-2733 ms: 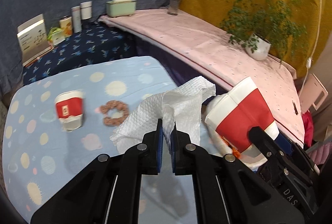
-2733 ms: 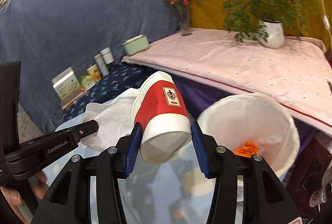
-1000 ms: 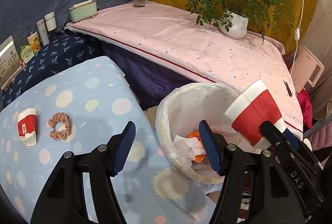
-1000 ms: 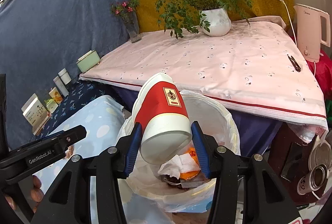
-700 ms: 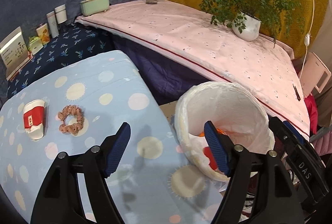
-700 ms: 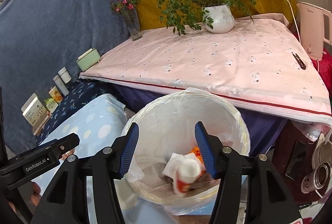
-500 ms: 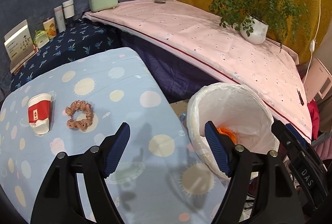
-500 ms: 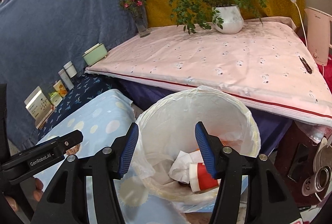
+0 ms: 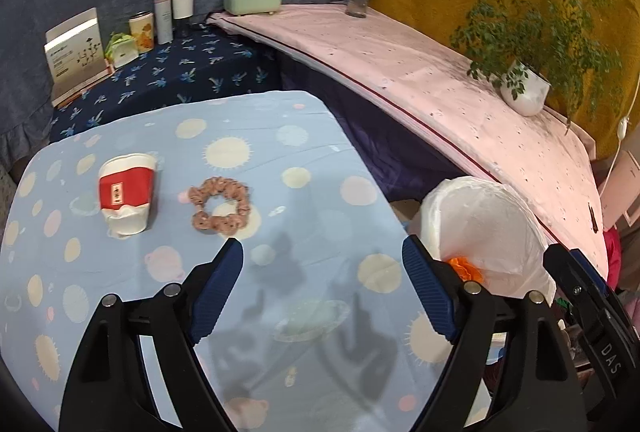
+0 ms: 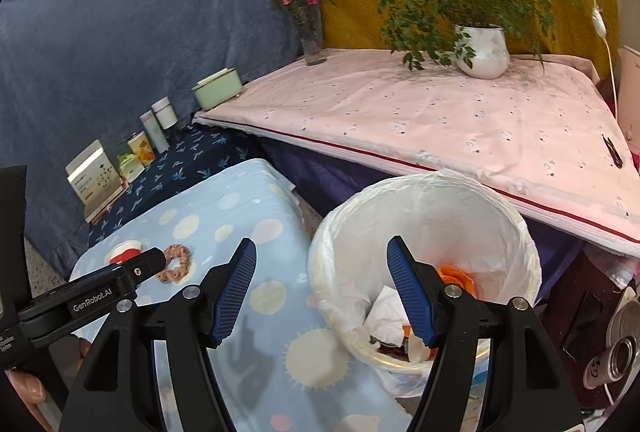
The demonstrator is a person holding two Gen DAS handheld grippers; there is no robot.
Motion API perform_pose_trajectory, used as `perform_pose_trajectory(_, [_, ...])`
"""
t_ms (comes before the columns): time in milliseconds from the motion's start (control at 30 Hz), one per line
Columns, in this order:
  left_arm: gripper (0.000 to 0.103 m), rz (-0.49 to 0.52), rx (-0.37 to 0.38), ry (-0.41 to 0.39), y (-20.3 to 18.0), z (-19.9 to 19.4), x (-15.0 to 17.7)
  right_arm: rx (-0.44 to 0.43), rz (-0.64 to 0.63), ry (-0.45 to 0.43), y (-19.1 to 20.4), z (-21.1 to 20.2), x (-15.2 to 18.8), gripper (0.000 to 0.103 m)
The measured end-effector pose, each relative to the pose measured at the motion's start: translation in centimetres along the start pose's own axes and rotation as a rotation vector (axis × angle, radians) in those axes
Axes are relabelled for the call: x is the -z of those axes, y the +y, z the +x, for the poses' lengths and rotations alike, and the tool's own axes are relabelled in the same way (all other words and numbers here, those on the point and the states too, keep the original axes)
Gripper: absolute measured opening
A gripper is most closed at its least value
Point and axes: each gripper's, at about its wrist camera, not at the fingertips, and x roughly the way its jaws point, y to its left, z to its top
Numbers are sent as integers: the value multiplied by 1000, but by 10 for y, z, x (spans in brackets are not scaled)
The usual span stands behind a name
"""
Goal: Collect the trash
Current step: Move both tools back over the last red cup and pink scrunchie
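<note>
A red and white paper cup [image 9: 127, 191] lies on its side on the light blue spotted table [image 9: 304, 159], far left. A pink scrunchie [image 9: 219, 206] lies beside it. My left gripper [image 9: 322, 286] is open and empty above the table's near part. A white-lined trash bin [image 10: 496, 216] stands off the table's right edge, holding crumpled tissue [image 10: 386, 316] and orange scraps [image 10: 454, 278]. My right gripper [image 10: 320, 292] is open and empty, over the bin's near left rim. The bin [image 9: 492, 228] shows at right in the left wrist view.
A pink-covered table [image 10: 440, 111] with a potted plant [image 10: 480, 51] and a flower vase [image 10: 310, 31] stands behind the bin. A dark blue shelf [image 9: 172, 71] holds boxes and bottles. A kettle and cans sit at far right.
The left gripper let the tissue go and the right gripper let the cup go into the bin; both opened. Both have since pulled back towards the table.
</note>
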Motion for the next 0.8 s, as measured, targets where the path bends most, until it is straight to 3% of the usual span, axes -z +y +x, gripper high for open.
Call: perform_pose_trajectory(800, [85,-197,-132,-16,135,-21,14,-104,-149,60,107,20,15,65])
